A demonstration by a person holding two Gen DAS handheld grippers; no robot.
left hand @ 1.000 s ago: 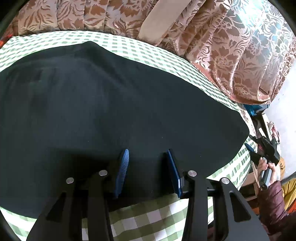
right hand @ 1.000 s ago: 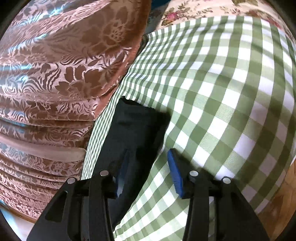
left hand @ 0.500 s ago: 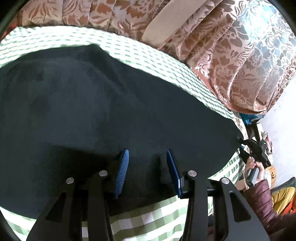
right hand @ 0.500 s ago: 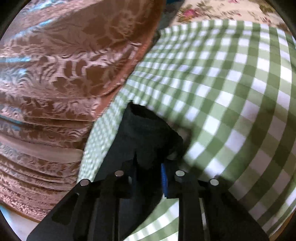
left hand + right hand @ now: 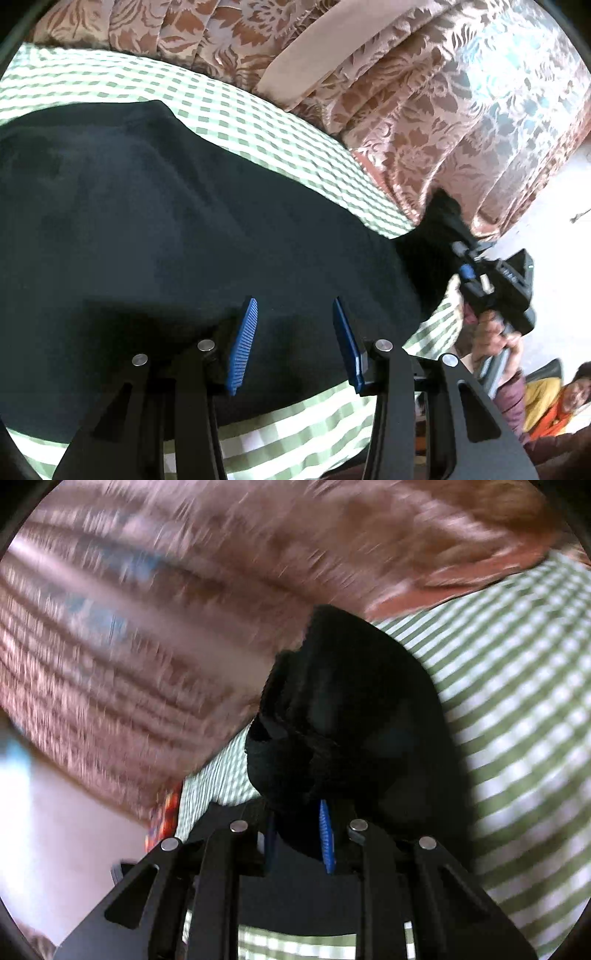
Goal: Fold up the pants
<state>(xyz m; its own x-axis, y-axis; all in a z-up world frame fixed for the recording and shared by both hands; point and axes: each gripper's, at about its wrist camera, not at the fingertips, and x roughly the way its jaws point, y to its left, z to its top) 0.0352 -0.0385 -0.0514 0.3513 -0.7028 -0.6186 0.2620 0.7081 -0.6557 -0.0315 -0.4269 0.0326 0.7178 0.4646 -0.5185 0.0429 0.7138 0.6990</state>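
Black pants [image 5: 184,221] lie spread on a green-and-white checked cloth [image 5: 258,125]. My left gripper [image 5: 293,325] hovers over their near edge, open, its blue pads [image 5: 243,343] apart with flat fabric showing between them. At the right of the left wrist view, my right gripper [image 5: 463,258], held by a hand [image 5: 495,332], has the pants' end pinched and raised off the cloth. In the blurred right wrist view the right gripper [image 5: 297,827] is shut on a bunched black wad of the pants [image 5: 343,709], which hides most of the pads.
A brown floral curtain [image 5: 406,110] hangs just behind the far edge of the checked cloth and shows blurred in the right wrist view as the curtain [image 5: 147,627]. A seated person [image 5: 546,398] is at the lower right. A pale wall [image 5: 554,203] lies beyond.
The right gripper closed on the end of the pants, then lifted it and swung it across with a roll. The left gripper stayed over the near edge, only tilting a little.
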